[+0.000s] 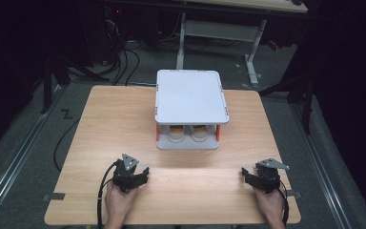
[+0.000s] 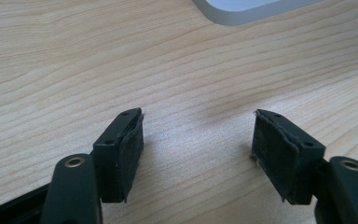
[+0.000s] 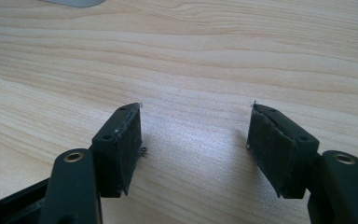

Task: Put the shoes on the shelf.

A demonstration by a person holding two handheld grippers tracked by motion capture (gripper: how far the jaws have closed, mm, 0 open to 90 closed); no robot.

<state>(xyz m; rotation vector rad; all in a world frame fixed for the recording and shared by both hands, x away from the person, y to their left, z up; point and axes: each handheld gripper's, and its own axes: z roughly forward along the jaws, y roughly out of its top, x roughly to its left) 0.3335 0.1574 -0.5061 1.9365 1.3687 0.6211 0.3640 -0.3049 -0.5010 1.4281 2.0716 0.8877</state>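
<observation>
Grippers rested low on the desk [image 1: 124, 124]: left gripper [image 2: 198, 135] and right gripper [image 3: 196, 130] both had fingers spread wide, empty, near a grey two-tier rack [image 1: 190, 95].

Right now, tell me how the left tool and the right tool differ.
The left tool sits left of the white two-level rack, the right tool to its right. The left tool's grey plate tilts up; the right tool's lies flatter. Both are open, hold nothing, and rest low over the wooden table near its front edge.
</observation>
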